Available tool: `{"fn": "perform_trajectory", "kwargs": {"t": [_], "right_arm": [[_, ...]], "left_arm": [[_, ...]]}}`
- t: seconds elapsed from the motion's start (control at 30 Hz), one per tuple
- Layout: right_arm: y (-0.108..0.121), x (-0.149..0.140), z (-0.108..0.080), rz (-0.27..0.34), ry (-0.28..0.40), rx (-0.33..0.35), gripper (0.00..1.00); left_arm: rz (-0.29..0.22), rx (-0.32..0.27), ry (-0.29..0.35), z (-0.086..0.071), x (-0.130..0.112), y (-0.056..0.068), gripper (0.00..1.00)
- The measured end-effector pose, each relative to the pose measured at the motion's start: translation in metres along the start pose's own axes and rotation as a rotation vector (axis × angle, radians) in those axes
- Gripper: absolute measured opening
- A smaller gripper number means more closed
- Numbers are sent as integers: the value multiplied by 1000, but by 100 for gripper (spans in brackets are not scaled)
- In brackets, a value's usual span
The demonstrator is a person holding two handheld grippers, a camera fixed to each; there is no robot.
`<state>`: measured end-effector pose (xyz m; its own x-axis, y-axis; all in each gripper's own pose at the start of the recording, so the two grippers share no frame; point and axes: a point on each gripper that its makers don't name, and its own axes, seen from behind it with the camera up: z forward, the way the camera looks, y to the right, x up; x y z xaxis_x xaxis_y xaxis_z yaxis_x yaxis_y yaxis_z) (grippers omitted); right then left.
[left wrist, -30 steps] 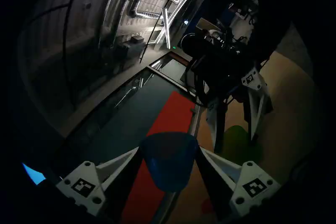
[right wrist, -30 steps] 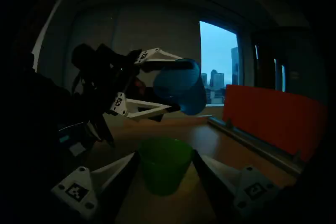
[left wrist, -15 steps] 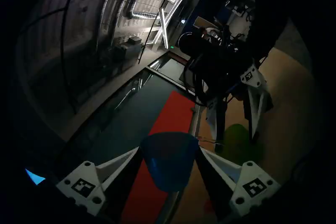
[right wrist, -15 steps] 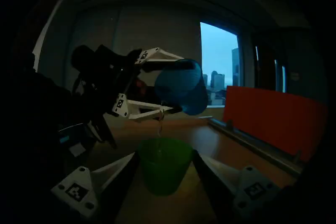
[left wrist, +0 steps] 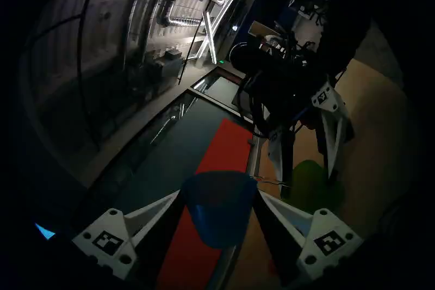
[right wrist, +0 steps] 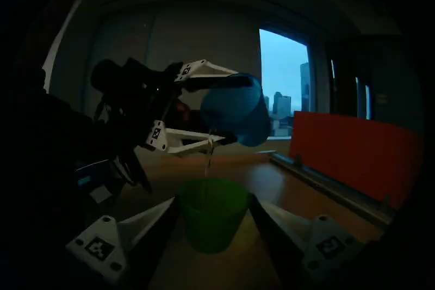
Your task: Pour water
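**A:** What carries everything?

**B:** A wooden bench (right wrist: 283,181), dim in the right gripper view. A red panel (right wrist: 353,148) stands upright along its right side.

**A:** And the tools?

**B:** The left hand-held gripper (right wrist: 231,108) hangs in the air above the bench, turned on its side. Both its fingers pinch a blue cup (right wrist: 242,113). The right hand-held gripper (right wrist: 213,203) is low, and its two fingers press on the walls of a green cup (right wrist: 212,219).

**A:** How do the cups sit?

**B:** The blue cup is tipped over, with its mouth down and to the left, above the green one and slightly to its right. The green cup stands upright with its mouth up. I cannot tell whether its base touches the bench.

**A:** The water?

**B:** A thin stream of water (right wrist: 207,156) falls from the blue cup's lip into the green cup's mouth. In the left gripper view the green cup lies beyond the blue cup's rim, between the other tool's fingers.
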<state>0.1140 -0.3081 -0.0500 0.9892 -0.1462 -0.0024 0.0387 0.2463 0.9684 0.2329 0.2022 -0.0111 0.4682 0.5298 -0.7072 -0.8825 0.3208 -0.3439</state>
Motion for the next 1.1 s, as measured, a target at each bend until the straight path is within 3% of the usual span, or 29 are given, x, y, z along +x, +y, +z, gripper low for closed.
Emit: {"fn": "perform_trajectory", "kwargs": {"t": [1.1], "right_arm": [[-2,0,-2,-6,6,4,100]], "left_arm": [[65,-1,5,5,6,-6,85]]}}
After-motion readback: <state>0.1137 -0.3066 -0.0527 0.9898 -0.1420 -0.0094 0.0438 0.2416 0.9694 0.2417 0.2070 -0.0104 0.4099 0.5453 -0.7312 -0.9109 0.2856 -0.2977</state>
